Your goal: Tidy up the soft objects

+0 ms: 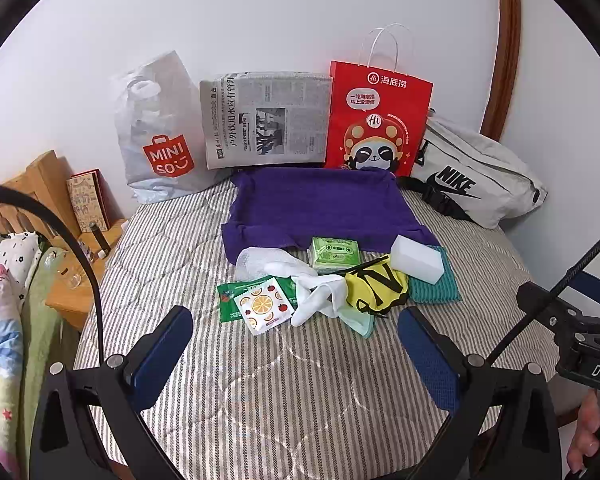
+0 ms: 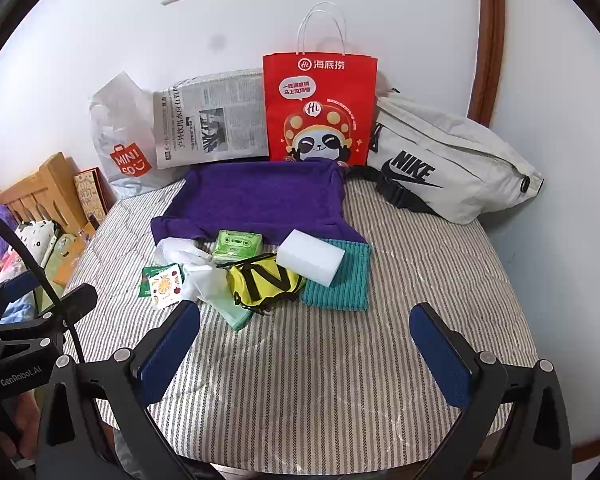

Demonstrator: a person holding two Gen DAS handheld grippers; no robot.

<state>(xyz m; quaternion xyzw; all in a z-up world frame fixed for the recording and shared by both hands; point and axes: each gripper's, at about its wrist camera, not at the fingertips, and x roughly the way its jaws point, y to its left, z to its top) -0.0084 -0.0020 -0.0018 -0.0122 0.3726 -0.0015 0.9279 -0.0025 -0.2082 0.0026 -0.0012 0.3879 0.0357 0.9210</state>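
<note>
Left wrist view: my left gripper [image 1: 296, 344] jaws wide apart, nothing between them; right gripper [image 2: 306, 340] same, empty. Soft pile just ahead of both, untouched: yellow pouch [image 1: 374, 286], white sponge [image 1: 416, 258], teal cloth [image 1: 436, 286], white socks [image 1: 316, 290], tissue pack [image 1: 334, 254], sachets [image 1: 256, 302]. Purple towel [image 1: 320, 208] lies beyond. Nothing looks sorted yet, whole task left.
</note>
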